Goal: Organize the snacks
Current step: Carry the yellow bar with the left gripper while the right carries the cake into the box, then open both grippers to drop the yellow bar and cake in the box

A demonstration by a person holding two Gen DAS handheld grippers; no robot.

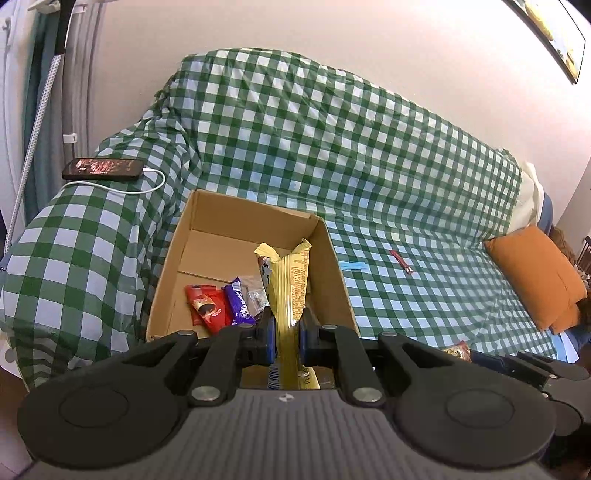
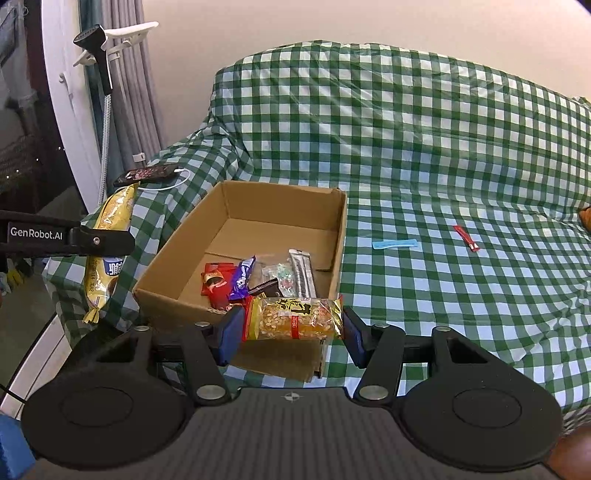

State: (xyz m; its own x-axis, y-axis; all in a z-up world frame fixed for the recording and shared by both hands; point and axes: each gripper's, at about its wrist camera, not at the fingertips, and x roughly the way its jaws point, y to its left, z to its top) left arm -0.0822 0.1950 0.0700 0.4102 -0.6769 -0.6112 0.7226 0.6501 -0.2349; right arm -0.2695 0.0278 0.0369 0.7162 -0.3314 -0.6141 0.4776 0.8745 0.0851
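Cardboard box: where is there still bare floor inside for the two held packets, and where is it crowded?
The box is bare along its far wall and left side. Snacks crowd the near right part. Outside, the checked cover lies bare between box and blue strip.

A sofa point(image 1: 332, 155) draped in a green-and-white checked cloth stood against a plain pale wall point(image 1: 332, 29), an orange cushion point(image 1: 535, 277) at its far end. Grey curtains point(image 2: 129, 92) hung beside it, and a framed picture point(image 1: 554, 33) was up on the wall.
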